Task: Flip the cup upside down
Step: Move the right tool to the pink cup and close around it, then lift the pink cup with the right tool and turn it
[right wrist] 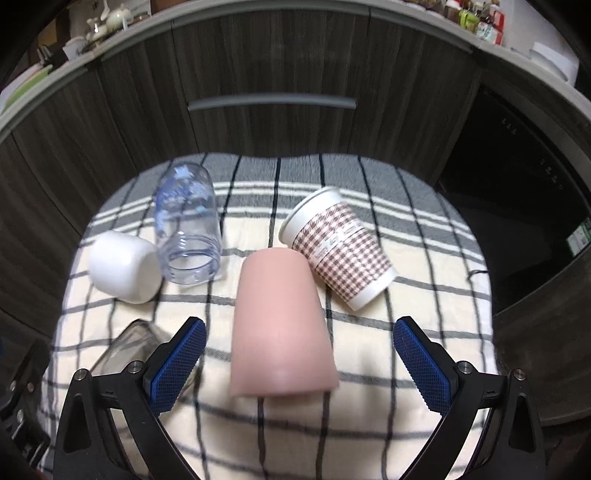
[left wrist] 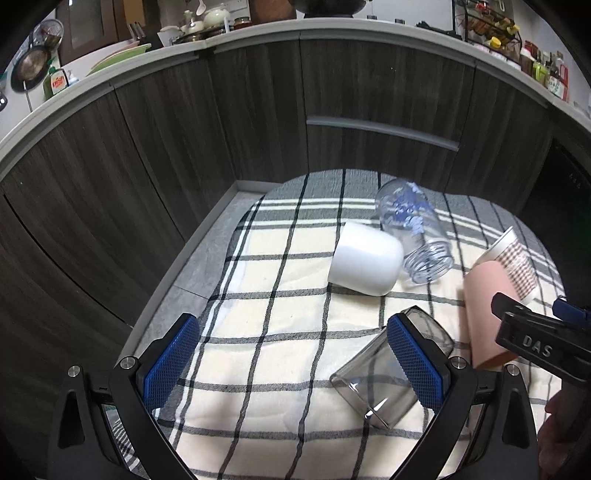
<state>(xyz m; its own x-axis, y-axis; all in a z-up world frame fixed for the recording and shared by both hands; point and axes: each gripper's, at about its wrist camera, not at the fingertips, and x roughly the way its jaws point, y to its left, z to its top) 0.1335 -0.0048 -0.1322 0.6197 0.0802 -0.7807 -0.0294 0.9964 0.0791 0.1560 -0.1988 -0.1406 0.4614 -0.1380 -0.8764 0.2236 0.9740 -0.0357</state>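
Several cups lie on their sides on a checked cloth (left wrist: 280,332). A pink cup (right wrist: 282,325) lies between the open fingers of my right gripper (right wrist: 301,332), untouched; it also shows in the left wrist view (left wrist: 484,314). A smoky clear glass (left wrist: 384,380) lies behind the right finger of my open, empty left gripper (left wrist: 291,332); part of it shows in the right wrist view (right wrist: 129,347). A white cup (left wrist: 364,258) (right wrist: 123,266), a clear blue-printed cup (left wrist: 413,229) (right wrist: 188,229) and a checked paper cup (right wrist: 340,247) (left wrist: 513,258) lie farther back.
Dark wood cabinet doors (left wrist: 221,129) with a grey handle (right wrist: 271,101) stand close behind the cloth. A counter above (left wrist: 258,31) carries kitchenware and bottles. A dark appliance front (right wrist: 528,177) is on the right. The right gripper's body (left wrist: 539,343) shows in the left wrist view.
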